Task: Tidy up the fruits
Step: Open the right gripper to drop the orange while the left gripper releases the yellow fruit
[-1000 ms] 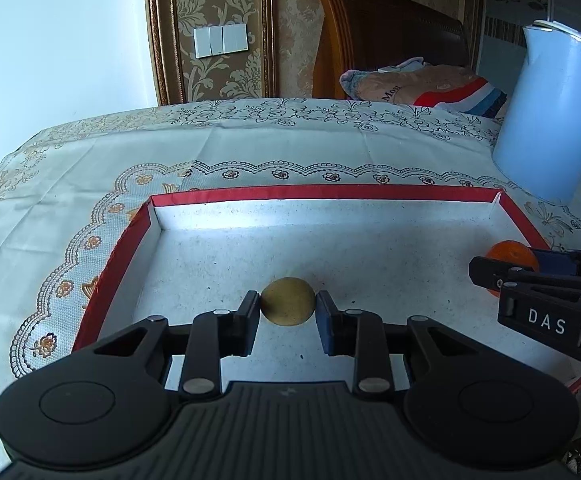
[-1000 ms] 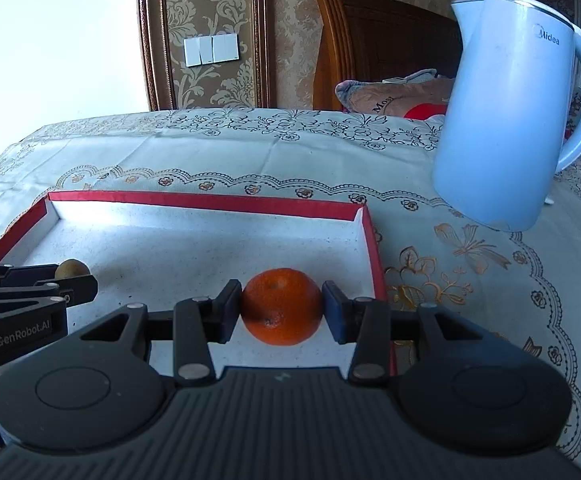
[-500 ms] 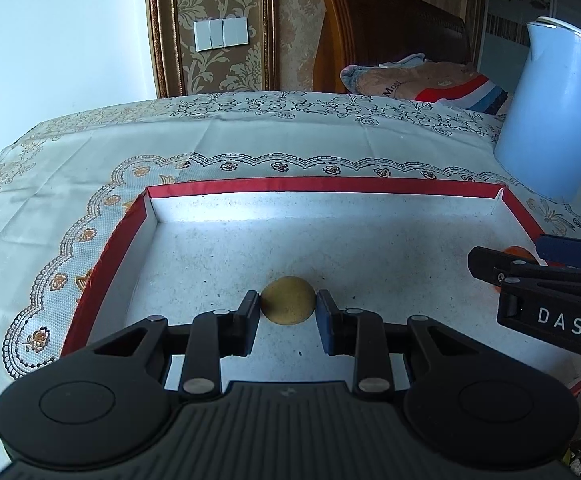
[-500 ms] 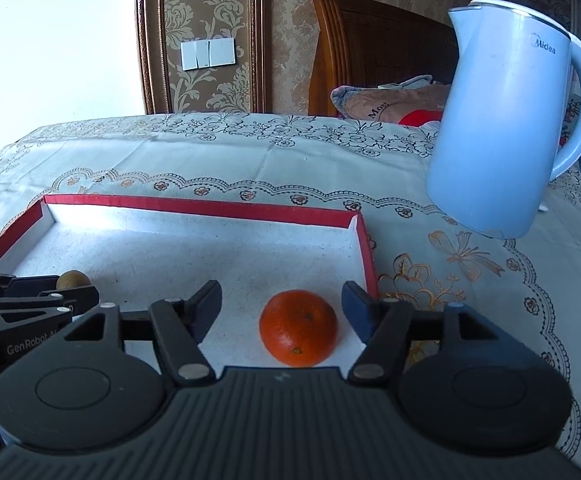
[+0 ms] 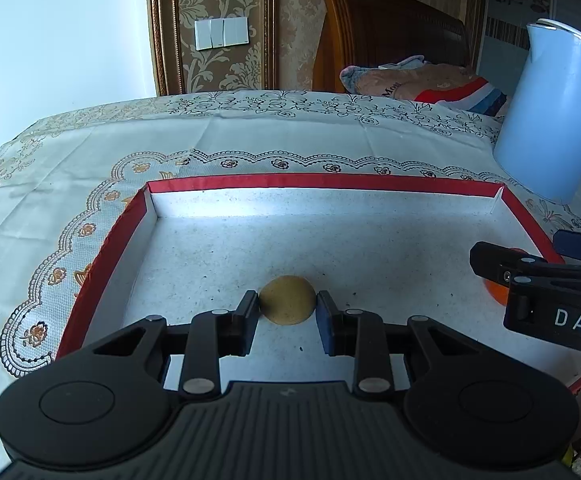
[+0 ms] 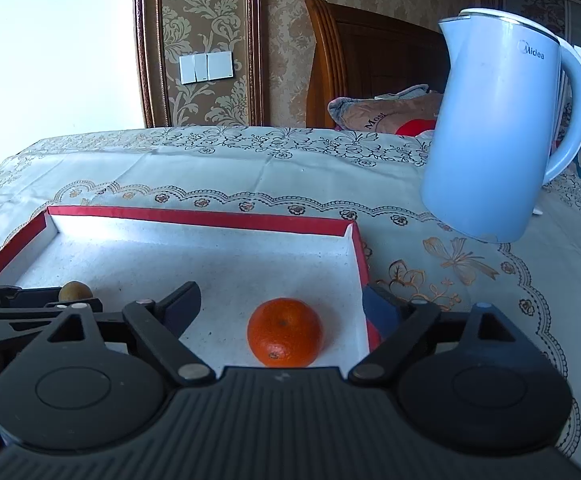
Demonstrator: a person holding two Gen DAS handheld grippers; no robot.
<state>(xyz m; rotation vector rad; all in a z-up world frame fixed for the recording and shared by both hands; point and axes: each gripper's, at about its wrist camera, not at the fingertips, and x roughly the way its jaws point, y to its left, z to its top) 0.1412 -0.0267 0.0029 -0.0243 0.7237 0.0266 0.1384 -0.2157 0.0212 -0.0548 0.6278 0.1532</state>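
- Right hand-held gripper (image 6: 282, 306) has just been spreading — tangerine (image 6: 284, 332) sits free in the red-rimmed tray (image 6: 194, 219).
- Left hand-held gripper (image 5: 287, 310) pinches the kiwi (image 5: 287, 300) — releasing it likely comes next.

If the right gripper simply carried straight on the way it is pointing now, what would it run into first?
Most likely the orange: it sits on the tray floor between the right gripper's jaws, which have just been opening and no longer touch it. Depth is hard to judge.

Tray (image 6: 194, 220): far half of floor free for passage; red rim walls it; kettle (image 6: 498, 128) blocks beyond its right corner.
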